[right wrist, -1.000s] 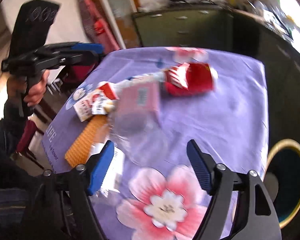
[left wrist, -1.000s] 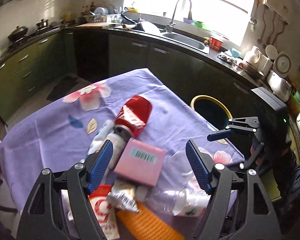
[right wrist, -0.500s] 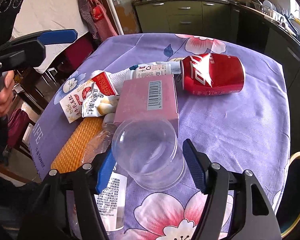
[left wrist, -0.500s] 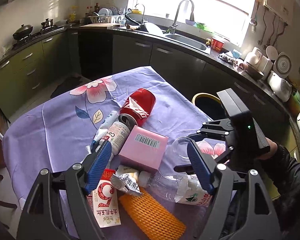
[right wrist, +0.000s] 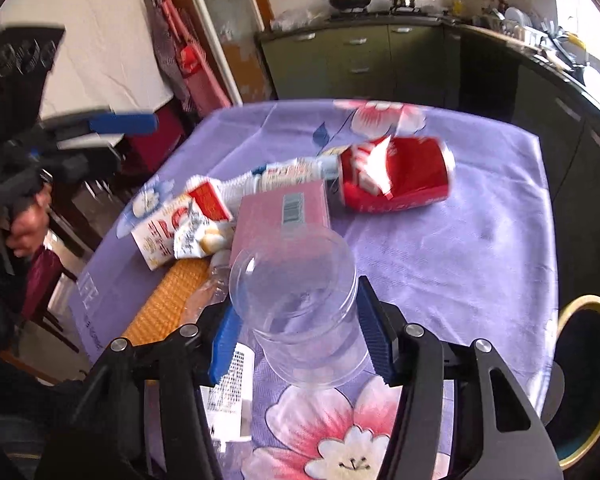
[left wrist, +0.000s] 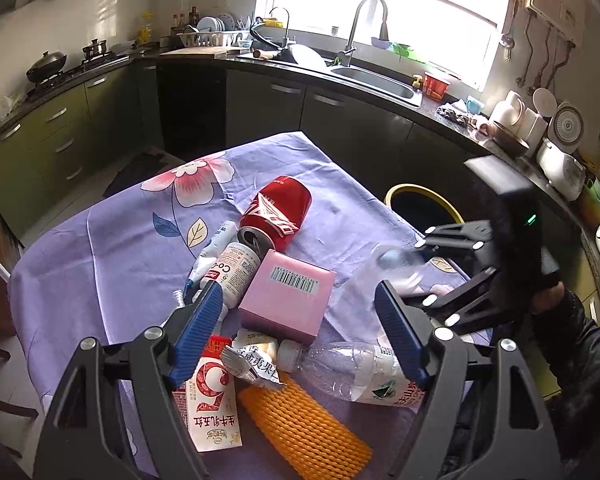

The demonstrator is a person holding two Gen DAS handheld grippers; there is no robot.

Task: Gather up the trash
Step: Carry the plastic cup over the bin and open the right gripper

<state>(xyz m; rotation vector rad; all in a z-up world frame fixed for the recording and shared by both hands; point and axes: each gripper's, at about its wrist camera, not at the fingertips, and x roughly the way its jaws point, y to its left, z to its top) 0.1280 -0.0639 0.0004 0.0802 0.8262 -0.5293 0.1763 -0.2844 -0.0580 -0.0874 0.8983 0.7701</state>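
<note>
My right gripper [right wrist: 298, 340] is shut on a clear plastic cup [right wrist: 300, 304] and holds it just above the purple flowered tablecloth [right wrist: 460, 248]. In the left wrist view the cup [left wrist: 384, 276] is blurred beside the right gripper [left wrist: 440, 264]. My left gripper [left wrist: 300, 332] is open and empty above the trash pile: a pink box [left wrist: 288, 300], a red can [left wrist: 276, 212], a milk carton [left wrist: 212, 396], a clear bottle [left wrist: 352, 368], an orange foam net [left wrist: 304, 428], a white bottle [left wrist: 232, 272]. The bin [left wrist: 420, 204] with a yellow rim stands off the table's right side.
A snack wrapper [left wrist: 256, 360] lies by the carton. The bin also shows in the right wrist view [right wrist: 588, 384]. Kitchen counters, sink [left wrist: 380, 84] and stove run along the walls behind. A chair [right wrist: 40, 280] stands at the table's far side.
My right gripper has closed on the clear cup and lifted it off the cloth. My left gripper has pulled back slightly and stays open.
</note>
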